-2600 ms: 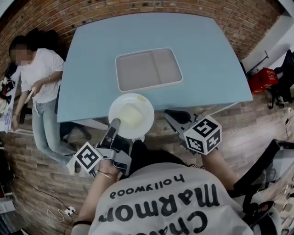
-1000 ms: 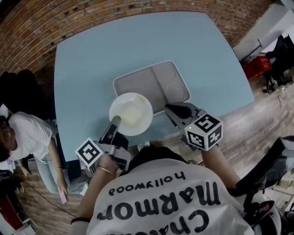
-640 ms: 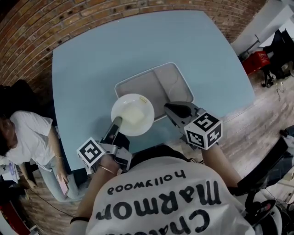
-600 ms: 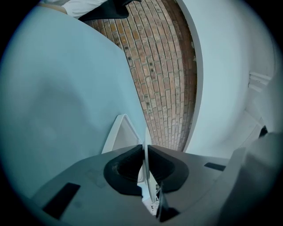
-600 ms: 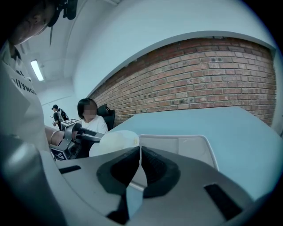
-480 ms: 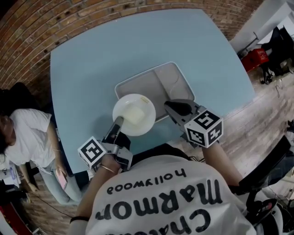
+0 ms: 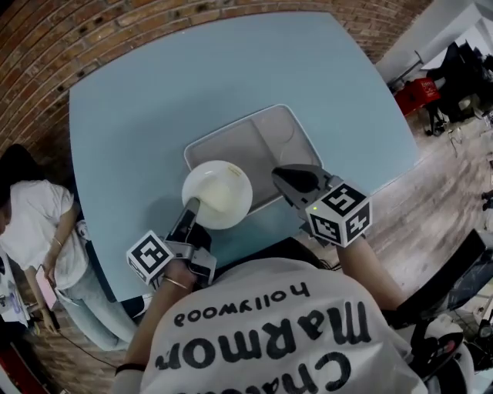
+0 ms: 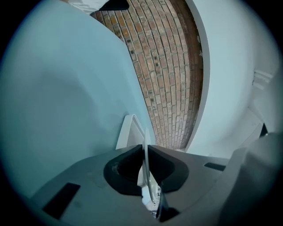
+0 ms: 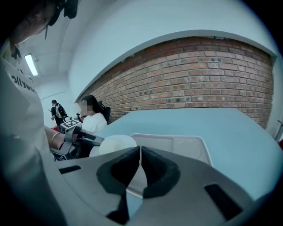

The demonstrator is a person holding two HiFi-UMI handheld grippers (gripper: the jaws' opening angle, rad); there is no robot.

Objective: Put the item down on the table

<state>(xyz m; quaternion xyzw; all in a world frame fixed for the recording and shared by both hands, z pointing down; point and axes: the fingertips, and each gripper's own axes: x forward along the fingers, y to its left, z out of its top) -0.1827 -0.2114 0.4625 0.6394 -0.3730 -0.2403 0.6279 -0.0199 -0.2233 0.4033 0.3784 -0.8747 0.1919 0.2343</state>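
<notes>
A round white plate [image 7: 216,194] hangs over the near edge of the light blue table [image 7: 177,92], overlapping the near left corner of a grey two-part tray [image 7: 258,146]. My left gripper [image 7: 191,208] is shut on the plate's near rim. In the left gripper view the plate [image 8: 146,152] shows edge-on, pinched between the jaws of the left gripper [image 8: 146,148]. My right gripper [image 7: 291,178] is shut with nothing in it, hovering by the tray's near right edge; in the right gripper view the right gripper [image 9: 140,150] points at the tray [image 9: 177,143] and the plate [image 9: 115,143].
A brick wall [image 7: 115,23] runs behind the table. A person in a white top [image 7: 35,223] sits at the table's left side. A red basket [image 7: 412,92] stands on the wooden floor at the far right.
The view has drawn nearer to the table. The plate, still held by my left gripper, has come over the table's near edge and the tray's corner. The right gripper came forward beside the tray.
</notes>
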